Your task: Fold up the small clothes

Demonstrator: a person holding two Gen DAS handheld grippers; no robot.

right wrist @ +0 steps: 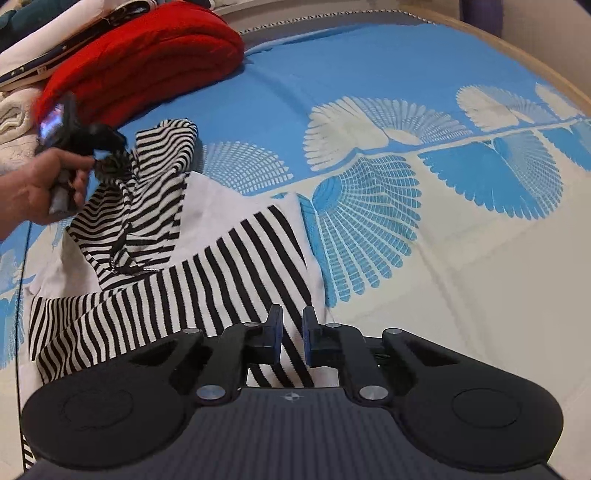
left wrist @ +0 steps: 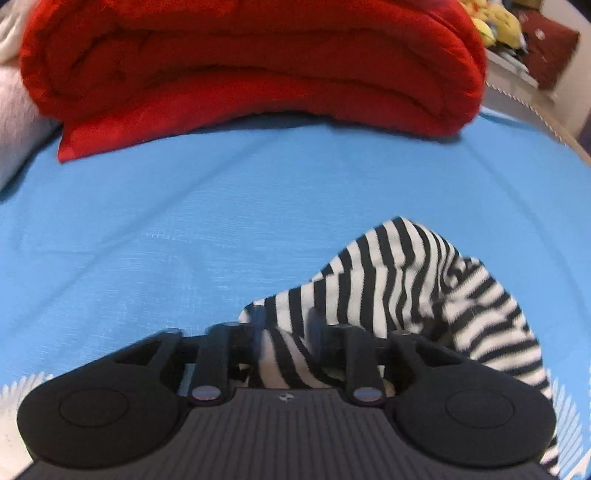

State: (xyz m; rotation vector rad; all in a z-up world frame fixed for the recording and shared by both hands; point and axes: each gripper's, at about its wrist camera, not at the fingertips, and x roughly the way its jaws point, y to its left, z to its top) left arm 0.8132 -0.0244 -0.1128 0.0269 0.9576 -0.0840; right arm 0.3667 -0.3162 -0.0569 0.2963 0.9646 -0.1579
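Note:
A black-and-white striped garment [right wrist: 177, 266] lies on the blue and white patterned bedspread [right wrist: 369, 110]. My left gripper [left wrist: 288, 347] is shut on a part of the striped garment [left wrist: 399, 280] and holds it lifted off the bed; it also shows in the right wrist view [right wrist: 107, 162], at the left, with the cloth hanging from it. My right gripper [right wrist: 292, 336] hovers over the near striped edge of the garment, its blue-padded jaws a small gap apart with nothing between them.
A thick folded red blanket [left wrist: 251, 62] lies at the far side of the bed, also seen in the right wrist view [right wrist: 147, 62]. White folded linens [right wrist: 14, 122] lie left of it. Yellow plush toys [left wrist: 495, 18] sit at the far right.

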